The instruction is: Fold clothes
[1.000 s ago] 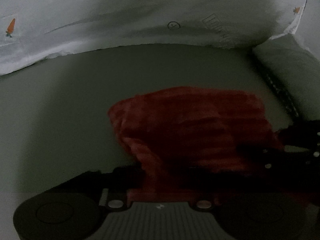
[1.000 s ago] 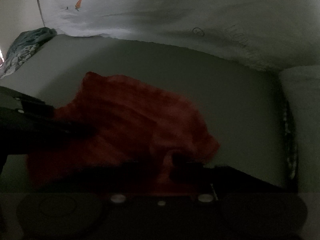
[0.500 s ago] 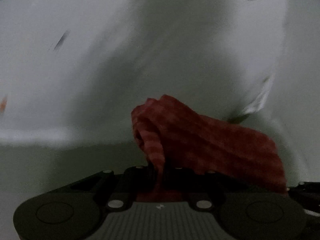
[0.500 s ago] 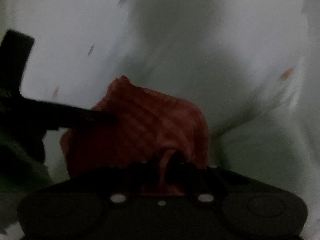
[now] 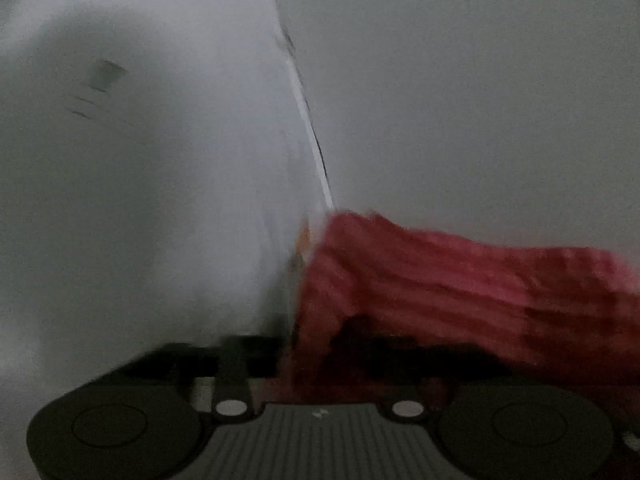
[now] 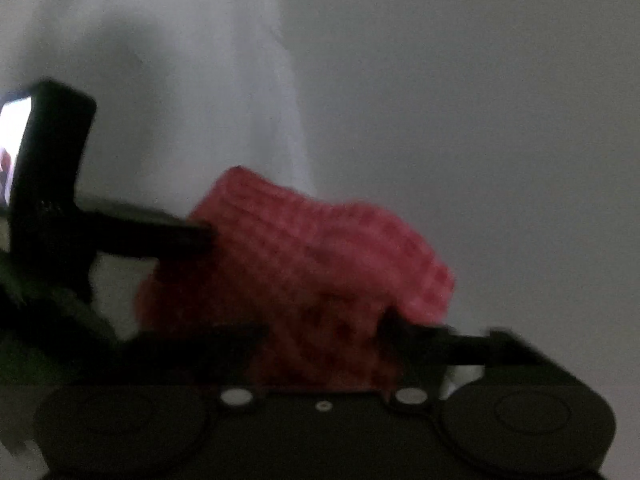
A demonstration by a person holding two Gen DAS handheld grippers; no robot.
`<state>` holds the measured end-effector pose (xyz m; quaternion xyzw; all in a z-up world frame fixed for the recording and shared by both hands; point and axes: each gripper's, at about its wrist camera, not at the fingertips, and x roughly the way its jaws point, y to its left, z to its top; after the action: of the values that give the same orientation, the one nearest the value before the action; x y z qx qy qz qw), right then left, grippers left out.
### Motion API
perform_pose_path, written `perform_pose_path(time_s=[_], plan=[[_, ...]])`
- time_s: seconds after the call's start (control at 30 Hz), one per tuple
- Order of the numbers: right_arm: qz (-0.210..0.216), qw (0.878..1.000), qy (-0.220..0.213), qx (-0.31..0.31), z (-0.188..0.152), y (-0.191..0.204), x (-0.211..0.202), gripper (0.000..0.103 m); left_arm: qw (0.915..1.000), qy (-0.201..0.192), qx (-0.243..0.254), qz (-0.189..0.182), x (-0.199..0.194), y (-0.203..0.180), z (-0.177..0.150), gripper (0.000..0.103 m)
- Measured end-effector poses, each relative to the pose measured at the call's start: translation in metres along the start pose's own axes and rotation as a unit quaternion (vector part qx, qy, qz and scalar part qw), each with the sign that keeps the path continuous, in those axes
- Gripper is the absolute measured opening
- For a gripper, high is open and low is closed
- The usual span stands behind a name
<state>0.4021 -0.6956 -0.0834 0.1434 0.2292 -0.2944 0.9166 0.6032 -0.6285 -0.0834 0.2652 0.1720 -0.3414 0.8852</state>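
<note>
A red ribbed knit garment [image 5: 460, 280] hangs in the air between my two grippers. My left gripper [image 5: 316, 352] is shut on its left edge, and the cloth stretches away to the right. In the right wrist view the garment [image 6: 312, 264] bunches in front of my right gripper [image 6: 320, 356], which is shut on it. The left gripper [image 6: 188, 236] also shows there from the left, its fingers pinching the cloth's upper left edge. Both views are blurred and dim.
A white quilt [image 5: 140, 200] fills the left of both views, with its edge seam [image 5: 308, 128] running down the middle. A plain pale wall [image 5: 480, 100] fills the right. The bed surface is out of view.
Both grippers have lifted the garment off the grey bed and tilted upward. The view has swung from the bed to the quilt and wall. The cloth now hangs stretched between them.
</note>
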Motion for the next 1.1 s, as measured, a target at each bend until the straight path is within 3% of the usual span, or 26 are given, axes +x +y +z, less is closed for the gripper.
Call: perform_pose_path(time_s=[0.1,0.17,0.23,0.27,0.37,0.47,0.53,0.7,0.73,0.83,0.9,1.0,1.1], plan=[[-0.055,0.996,0.062,-0.009,-0.025,-0.023,0.023,0.07,0.9982,0.047,0.036,0.006,0.049,-0.02,-0.016,0.071],[-0.068,0.995,0.067,-0.004,-0.032,-0.035,0.023,0.071,0.995,0.079,0.061,0.011,0.081,-0.033,-0.026,0.071],[-0.078,0.995,0.055,0.003,-0.037,-0.043,0.021,0.071,0.9951,0.079,0.056,0.018,0.085,-0.034,-0.031,0.073],[-0.079,0.996,0.037,0.001,-0.037,-0.043,0.019,0.07,0.9958,0.08,0.041,0.018,0.084,-0.029,-0.033,0.077],[-0.04,0.999,-0.006,-0.025,-0.032,-0.035,0.027,0.056,0.9964,0.083,-0.008,0.013,0.081,-0.014,-0.037,0.085],[0.014,0.998,0.063,-0.005,-0.04,-0.033,0.067,0.04,0.9945,0.086,-0.058,0.008,0.077,0.002,-0.041,0.085],[0.001,0.993,0.118,0.02,-0.052,-0.042,0.093,0.04,0.9919,0.088,-0.091,0.005,0.074,0.012,-0.044,0.085],[-0.012,0.994,0.107,-0.004,-0.036,-0.051,0.072,0.06,0.9805,0.093,-0.173,-0.003,0.068,0.038,-0.051,0.084],[-0.006,0.995,0.102,-0.016,-0.032,-0.052,0.064,0.061,0.9761,0.079,-0.202,-0.01,0.043,0.043,-0.058,0.084],[0.023,0.996,0.076,-0.03,-0.021,-0.05,0.036,0.077,0.9553,0.033,-0.292,-0.03,-0.037,0.058,-0.081,0.085],[0.05,0.997,0.059,-0.029,-0.019,-0.043,0.012,0.093,0.9465,0.028,-0.321,-0.02,-0.093,0.058,-0.098,0.086],[0.1,0.994,0.035,-0.027,-0.019,-0.037,-0.036,0.102,0.9316,0.013,-0.363,0.014,-0.192,0.052,-0.131,0.088],[0.143,0.989,0.014,-0.038,-0.026,-0.019,-0.079,0.103,0.9332,-0.003,-0.358,0.031,-0.263,0.044,-0.158,0.097]])
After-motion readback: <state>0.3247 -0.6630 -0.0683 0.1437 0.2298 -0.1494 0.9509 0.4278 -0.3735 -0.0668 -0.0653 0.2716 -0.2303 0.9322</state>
